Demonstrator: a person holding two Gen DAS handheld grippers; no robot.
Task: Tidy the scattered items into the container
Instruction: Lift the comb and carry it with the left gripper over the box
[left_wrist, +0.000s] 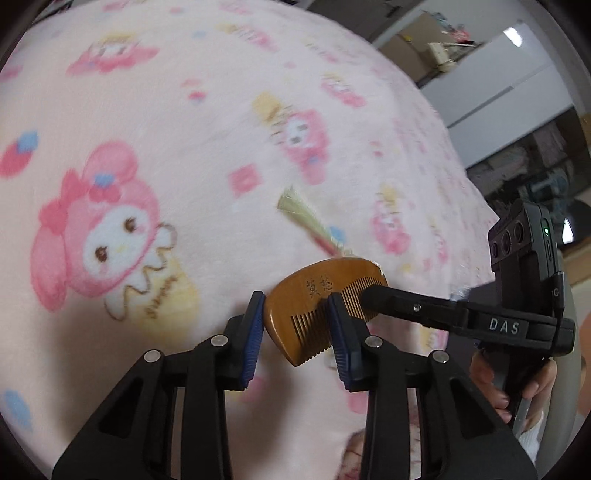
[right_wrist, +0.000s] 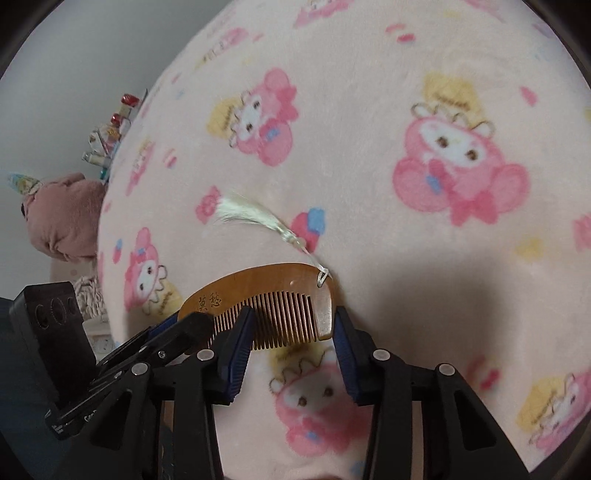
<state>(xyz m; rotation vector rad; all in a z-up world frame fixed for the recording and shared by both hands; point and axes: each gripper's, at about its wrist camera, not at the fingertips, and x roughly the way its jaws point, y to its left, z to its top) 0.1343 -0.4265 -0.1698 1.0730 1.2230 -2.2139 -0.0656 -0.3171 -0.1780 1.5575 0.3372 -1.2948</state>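
Note:
A brown wooden comb (left_wrist: 314, 288) with carved characters and a pale tassel (left_wrist: 301, 216) hangs just above the pink blanket, held at both ends. My left gripper (left_wrist: 295, 301) is shut on one end, with its blue pads against the spine and the teeth. My right gripper (right_wrist: 293, 314) is shut on the other end of the comb (right_wrist: 266, 291), near the hole that the tassel (right_wrist: 247, 218) is tied through. In the left wrist view the right gripper's black finger (left_wrist: 380, 297) crosses the teeth. No container is in view.
A pink cartoon-print blanket (right_wrist: 406, 240) fills both views. Past its edge are a pink plush toy (right_wrist: 62, 218) and several small bottles (right_wrist: 107, 136). The left wrist view shows a white cabinet (left_wrist: 509, 92) beyond the blanket and a person's hand (left_wrist: 532, 384) on the right gripper's handle.

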